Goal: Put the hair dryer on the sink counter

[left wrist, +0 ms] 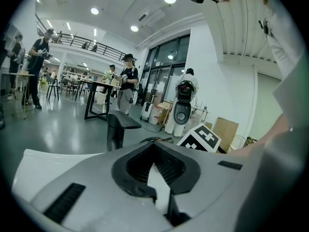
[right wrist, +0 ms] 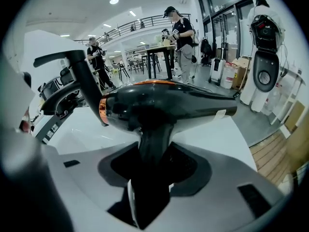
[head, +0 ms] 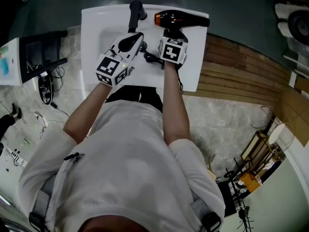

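Tabletop (head: 193, 57) of the white sink unit filled the upper middle of the head view, with wooden decking (head: 241, 76) to its right. I noted the basin (head: 104, 37) sunk into the tabletop's left half. The black faucet (head: 135, 11) stood at the basin's rear edge.

I observed the hair dryer (head: 186, 19), black with an orange ring at one end, lying crosswise over the rear right part of the tabletop, just right of the faucet. Its handle pointed back toward me. I could not tell whether the body touched the surface.

I read the right gripper (head: 169, 34) as clamped on that handle. In the right gripper view the handle (right wrist: 149, 149) ran straight down between the fingers (right wrist: 129, 202), and these pressed on it from both sides.

I saw the left gripper (head: 137, 38) hover over the basin, beside the right gripper. In the left gripper view its fingers (left wrist: 169, 211) stood drawn together with nothing between them.

A black cord (head: 152, 59) lay coiled on the tabletop between the two grippers.
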`<state>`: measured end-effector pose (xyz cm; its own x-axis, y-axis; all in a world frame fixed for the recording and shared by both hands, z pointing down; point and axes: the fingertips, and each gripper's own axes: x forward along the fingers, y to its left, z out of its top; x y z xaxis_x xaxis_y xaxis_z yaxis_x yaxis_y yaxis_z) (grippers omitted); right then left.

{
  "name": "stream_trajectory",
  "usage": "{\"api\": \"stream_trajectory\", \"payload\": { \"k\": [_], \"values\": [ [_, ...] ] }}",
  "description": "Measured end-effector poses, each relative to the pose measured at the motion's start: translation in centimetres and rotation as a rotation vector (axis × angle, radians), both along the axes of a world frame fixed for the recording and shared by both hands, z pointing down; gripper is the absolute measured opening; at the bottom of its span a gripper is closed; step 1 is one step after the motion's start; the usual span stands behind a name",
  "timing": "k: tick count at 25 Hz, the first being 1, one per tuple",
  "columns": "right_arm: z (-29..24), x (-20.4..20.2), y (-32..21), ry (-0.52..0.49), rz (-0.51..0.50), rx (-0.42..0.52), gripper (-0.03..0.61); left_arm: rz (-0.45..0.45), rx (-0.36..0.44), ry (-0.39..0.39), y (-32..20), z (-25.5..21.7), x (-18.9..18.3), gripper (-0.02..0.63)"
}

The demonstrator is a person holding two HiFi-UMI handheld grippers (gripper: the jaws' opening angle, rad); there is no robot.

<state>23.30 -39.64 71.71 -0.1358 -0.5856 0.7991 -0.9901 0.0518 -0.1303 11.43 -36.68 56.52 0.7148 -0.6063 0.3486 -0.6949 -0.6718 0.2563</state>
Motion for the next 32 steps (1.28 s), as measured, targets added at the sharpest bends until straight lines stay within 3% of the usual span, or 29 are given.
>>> {"api": "stream_trajectory", "payload": {
  "k": [16, 25, 32],
  "values": [
    [-0.2, -0.1, -1.4, -0.014, -0.039, 0.046, 0.184, 0.002, -0.011, -0.003, -0.1, 0.2, -0.1, 0.0],
    [0.5, 0.0, -0.7, 0.02, -0.079, 0.019, 0.187, -0.001, -0.011, -0.008, 0.1, 0.1, -0.7, 0.0],
    [0.2, 0.2, -0.3, 0.012, -0.094, 0.036, 0.225, 0.003, -0.005, -0.013, 0.4, 0.0, -0.6, 0.0]
  ]
}}
